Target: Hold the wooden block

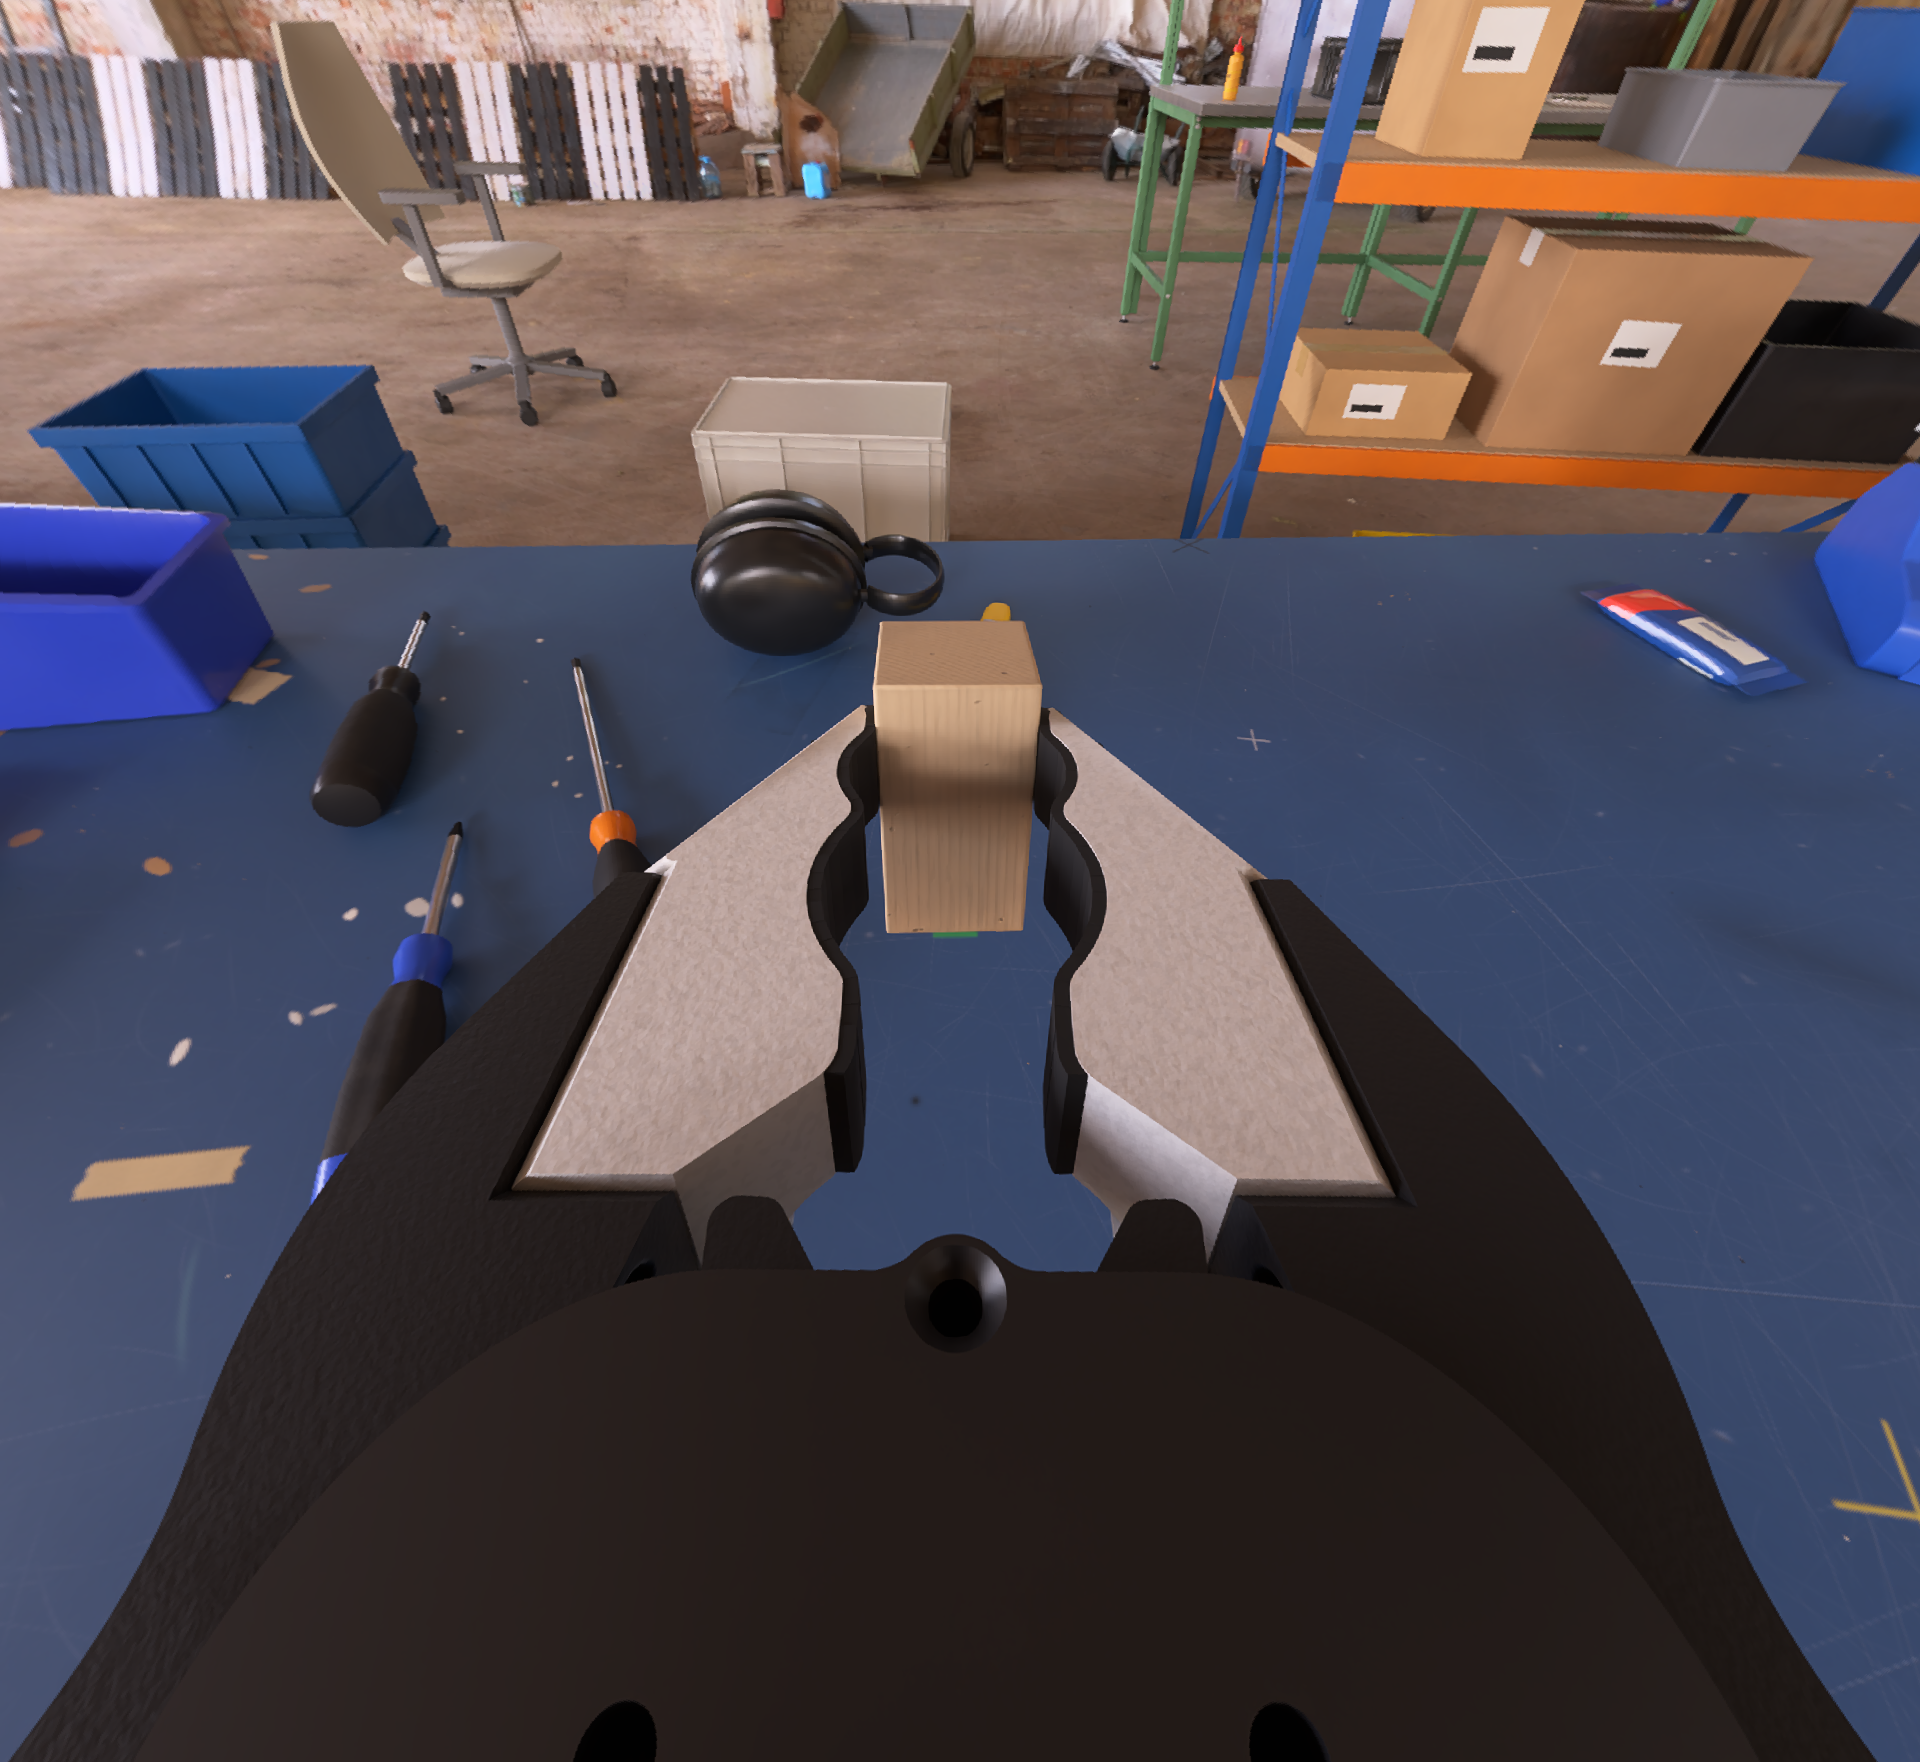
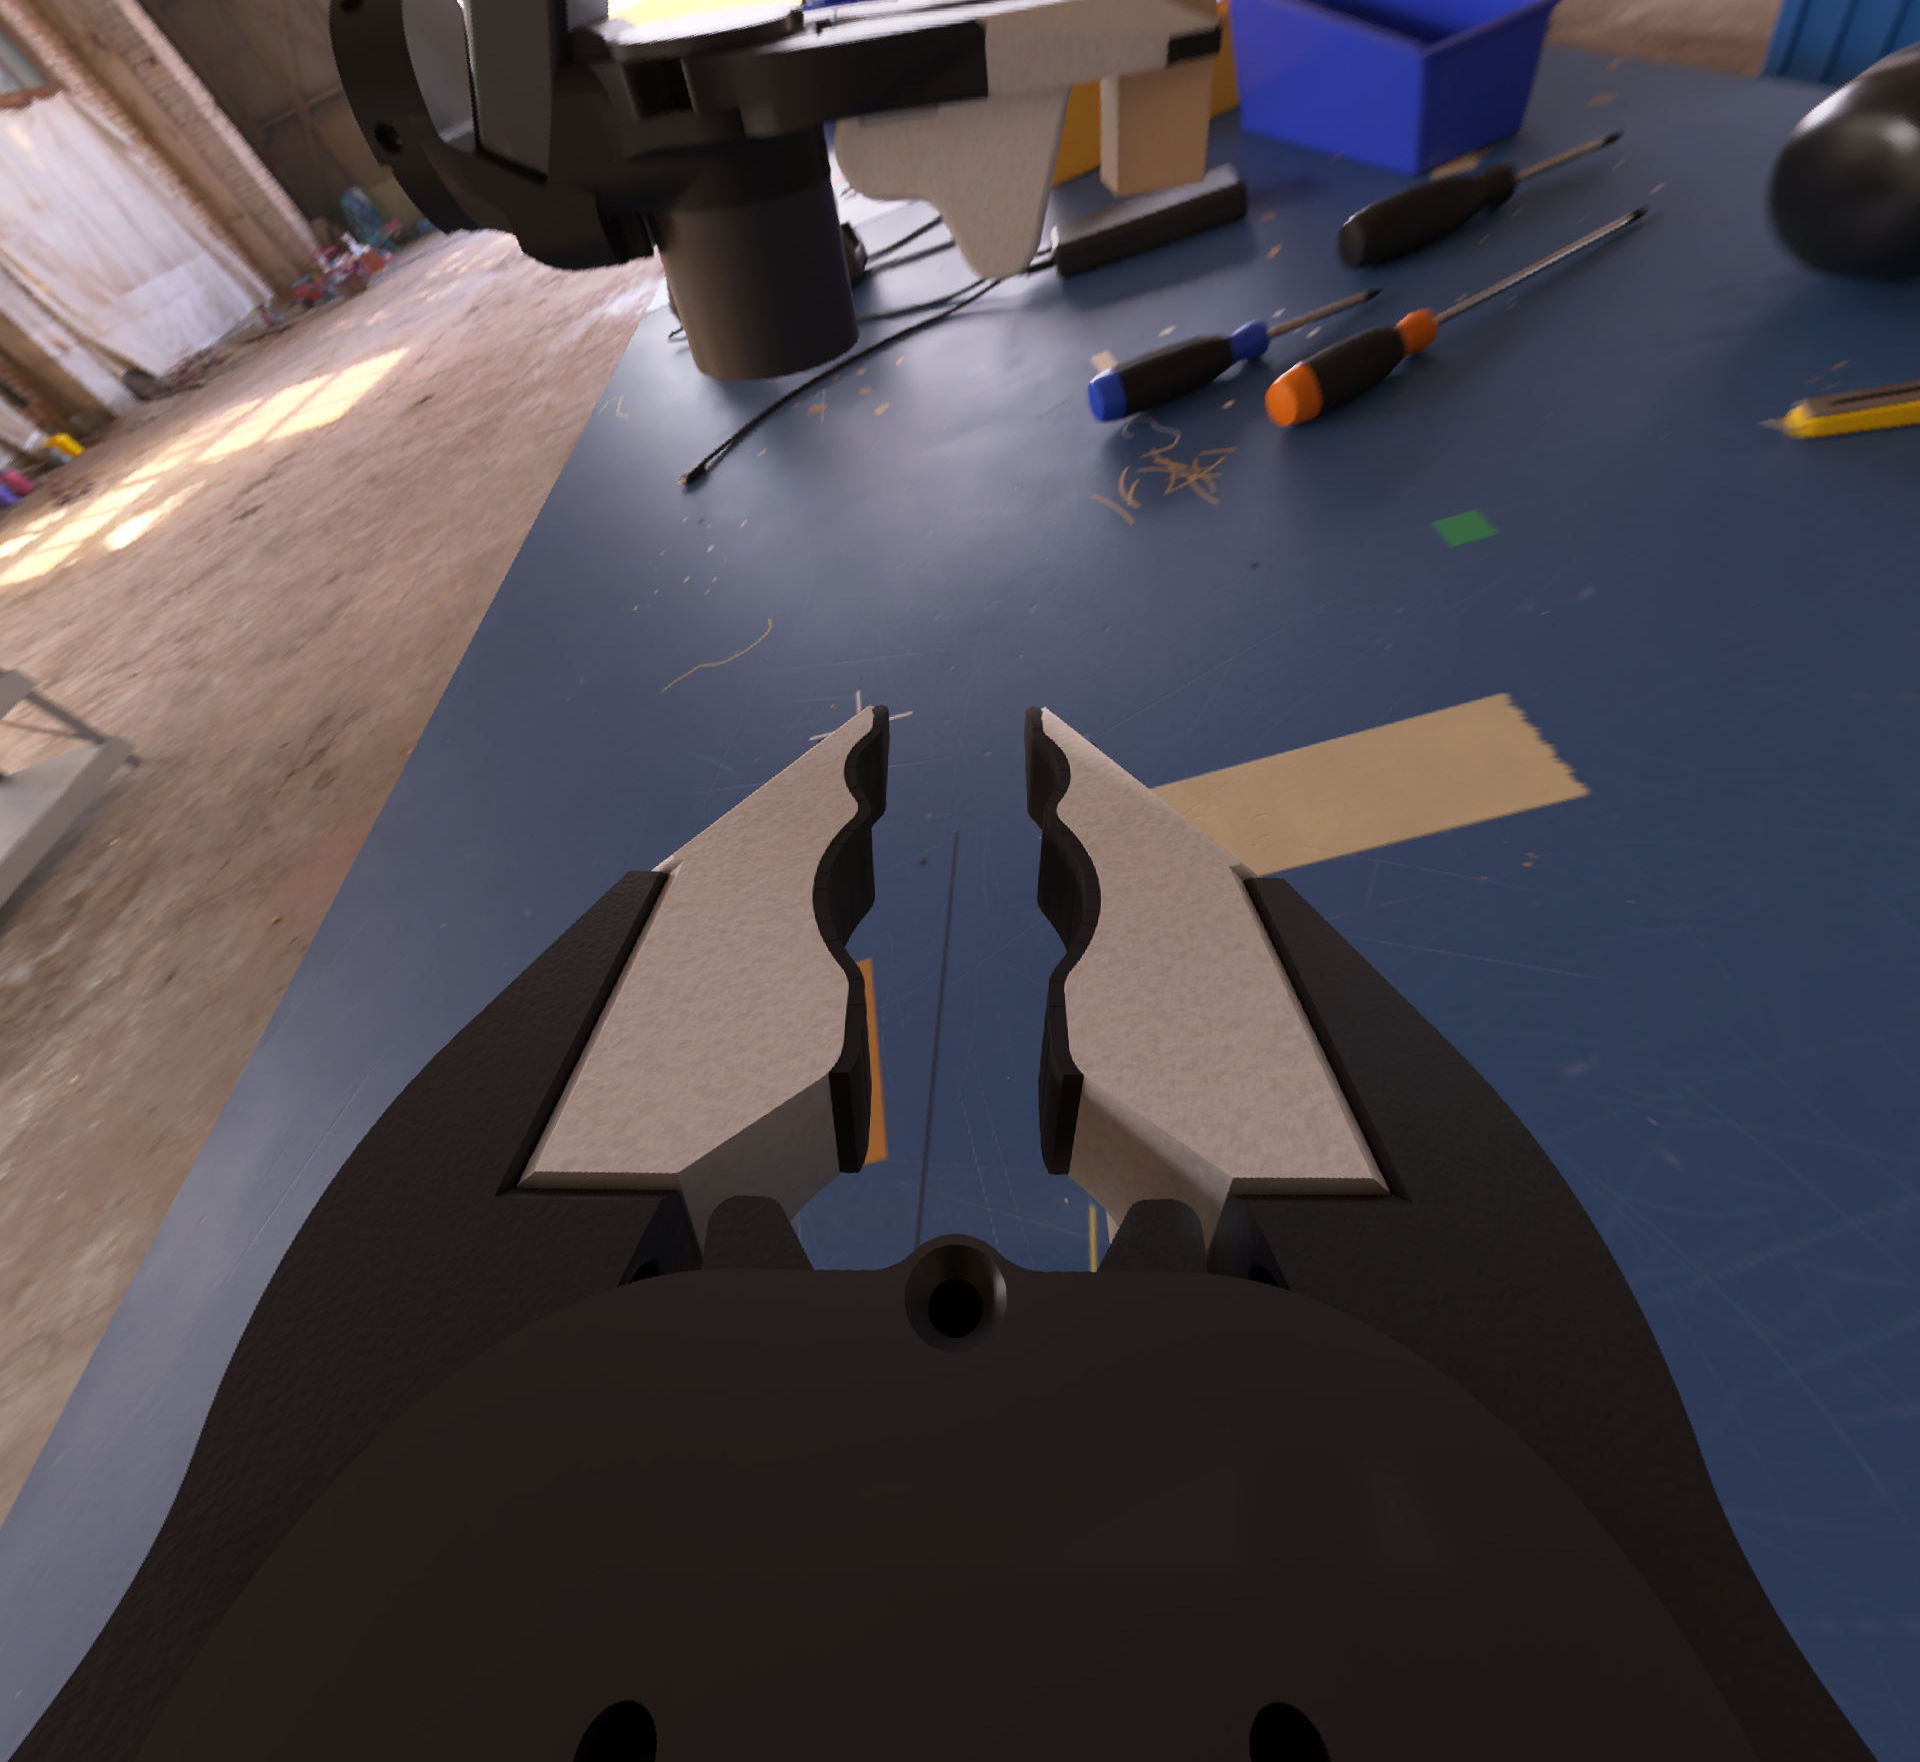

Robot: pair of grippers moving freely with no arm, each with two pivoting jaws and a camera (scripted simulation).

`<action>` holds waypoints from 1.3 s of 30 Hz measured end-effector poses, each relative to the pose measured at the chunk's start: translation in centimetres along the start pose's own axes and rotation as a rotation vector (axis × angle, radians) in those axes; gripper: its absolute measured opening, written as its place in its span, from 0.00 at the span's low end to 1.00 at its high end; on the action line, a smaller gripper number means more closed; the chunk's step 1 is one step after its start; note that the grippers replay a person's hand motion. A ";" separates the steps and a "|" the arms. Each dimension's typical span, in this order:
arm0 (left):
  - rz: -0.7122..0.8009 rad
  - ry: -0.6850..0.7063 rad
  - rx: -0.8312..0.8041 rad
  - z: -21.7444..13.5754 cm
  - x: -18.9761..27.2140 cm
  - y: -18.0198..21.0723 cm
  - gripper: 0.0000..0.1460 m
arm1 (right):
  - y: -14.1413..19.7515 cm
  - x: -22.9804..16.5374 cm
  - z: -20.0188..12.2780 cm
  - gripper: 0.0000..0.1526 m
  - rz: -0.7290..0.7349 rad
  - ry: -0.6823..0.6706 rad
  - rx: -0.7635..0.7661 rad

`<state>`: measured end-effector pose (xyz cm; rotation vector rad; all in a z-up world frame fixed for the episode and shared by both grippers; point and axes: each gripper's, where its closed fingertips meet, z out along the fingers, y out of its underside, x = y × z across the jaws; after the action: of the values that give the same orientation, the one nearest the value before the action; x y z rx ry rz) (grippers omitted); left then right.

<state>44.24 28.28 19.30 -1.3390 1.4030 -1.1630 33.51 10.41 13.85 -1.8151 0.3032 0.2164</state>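
Observation:
The wooden block (image 1: 956, 777) is a pale, upright rectangular piece. My left gripper (image 1: 956, 725) is shut on it, with both fingertips pressed against its upper sides. A green square marker (image 1: 954, 933) peeks out just under its lower end. In the right wrist view the left gripper (image 2: 1195, 39) shows at the far end of the blue table (image 2: 1039, 569), holding the block (image 2: 1153, 133) clear of the surface. The green marker (image 2: 1463, 528) lies bare on the table there. My right gripper (image 2: 956, 725) is open and empty, low over the table near its left edge.
Three screwdrivers (image 1: 364, 746) lie left of the block, and a black round weight with a ring (image 1: 779, 574) lies behind it. Blue bins (image 1: 114, 611) stand at both table sides. A blue and red packet (image 1: 1694, 642) lies at the right. A yellow knife (image 2: 1849, 413) and a tape strip (image 2: 1371, 777) lie on the table.

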 end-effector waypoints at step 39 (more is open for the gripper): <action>-0.047 0.007 -0.028 1.0 -1.2 1.6 0.20 | 3.0 -1.9 2.7 0.18 -0.213 -0.026 -0.037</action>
<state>44.95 29.39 17.46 -1.3959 1.4041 -1.1837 30.77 12.48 10.95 -1.8639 0.0871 0.0969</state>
